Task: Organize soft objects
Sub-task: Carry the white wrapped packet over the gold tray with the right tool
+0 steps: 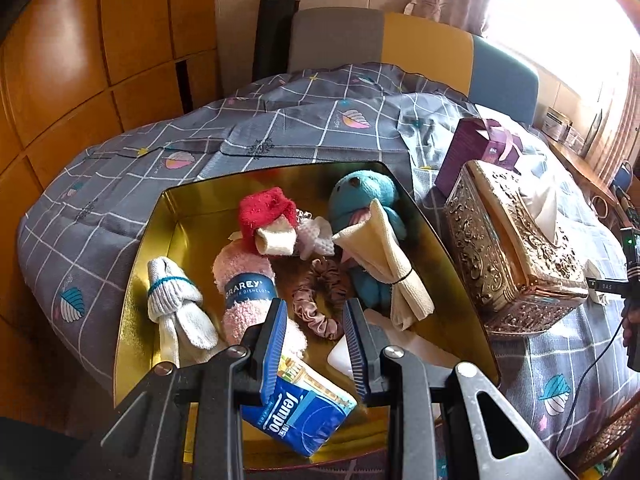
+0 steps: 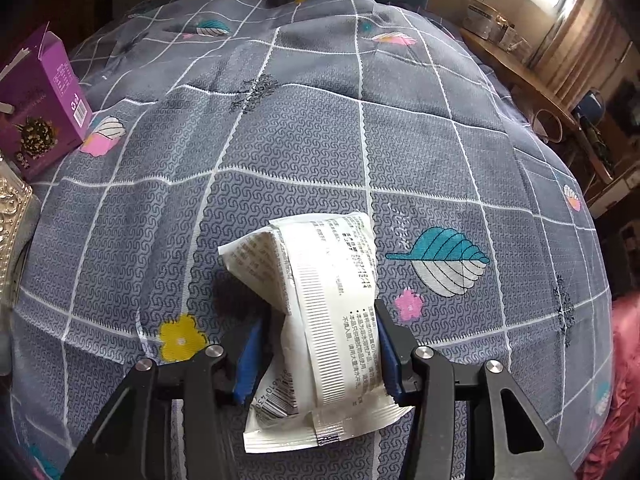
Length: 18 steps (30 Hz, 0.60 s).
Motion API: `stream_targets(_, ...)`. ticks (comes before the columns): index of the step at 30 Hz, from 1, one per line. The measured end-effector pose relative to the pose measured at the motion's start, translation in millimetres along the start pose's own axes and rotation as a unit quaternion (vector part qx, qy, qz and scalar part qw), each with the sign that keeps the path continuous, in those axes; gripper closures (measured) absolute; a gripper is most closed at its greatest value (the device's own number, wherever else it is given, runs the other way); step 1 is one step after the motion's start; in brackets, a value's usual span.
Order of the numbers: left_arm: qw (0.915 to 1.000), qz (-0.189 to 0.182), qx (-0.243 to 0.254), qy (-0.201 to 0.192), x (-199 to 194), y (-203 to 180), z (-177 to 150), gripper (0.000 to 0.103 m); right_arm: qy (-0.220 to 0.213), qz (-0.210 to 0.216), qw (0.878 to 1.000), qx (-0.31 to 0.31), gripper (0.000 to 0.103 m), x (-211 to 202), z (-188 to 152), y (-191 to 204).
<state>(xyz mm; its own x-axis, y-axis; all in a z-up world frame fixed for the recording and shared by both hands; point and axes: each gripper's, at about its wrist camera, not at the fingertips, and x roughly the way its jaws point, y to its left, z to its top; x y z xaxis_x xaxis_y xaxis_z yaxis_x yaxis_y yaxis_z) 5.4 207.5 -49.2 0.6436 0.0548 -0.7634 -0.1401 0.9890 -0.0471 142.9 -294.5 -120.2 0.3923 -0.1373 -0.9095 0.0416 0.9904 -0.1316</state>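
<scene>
While my left gripper (image 1: 316, 334) hangs over the gold-lined metal tin (image 1: 188, 216), its blue pads stand a little apart, and I cannot tell whether they pinch the blue Tempo tissue pack (image 1: 300, 412) lying tilted beneath them at the tin's near edge. Inside the tin I see a white rolled sock with a teal band (image 1: 176, 300), a pink fluffy dishcloth roll with a grey label (image 1: 248, 288), a red fuzzy sock bundle (image 1: 266, 214), a teal plush bear (image 1: 360, 200), a cream cloth tied with a black band (image 1: 390, 264) leaning on the bear, and a pink satin scrunchie (image 1: 316, 300). Everything rests on a grey tablecloth with a white grid and leaf prints (image 2: 400, 140), which covers the whole table. Just right of the tin stands an ornate embossed metal tissue box (image 1: 516, 248), with a purple cardboard carton (image 1: 476, 152) behind it. My right gripper (image 2: 320, 352) is clamped on a white crinkled plastic packet with black print (image 2: 316, 300), held just above the cloth. Beyond the table I see grey, yellow and blue chair backs (image 1: 424, 36), orange wooden wall panels (image 1: 80, 60) and a bright curtained window (image 1: 560, 8).
</scene>
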Motion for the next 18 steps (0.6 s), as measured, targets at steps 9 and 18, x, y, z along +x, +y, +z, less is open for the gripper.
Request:
stream_targets(9,1.0,-0.009,0.004,0.0,-2.4,1.2,-2.9,0.074,0.001,-0.011,1.0,0.002,0.053,-2.9,-2.6,4.4)
stream_targets(18,0.9999,-0.013,0.003,0.005,-1.9,6.6,-6.0,0.074,0.029,0.011,0.998,0.049,0.054,-2.3,13.4,1.2)
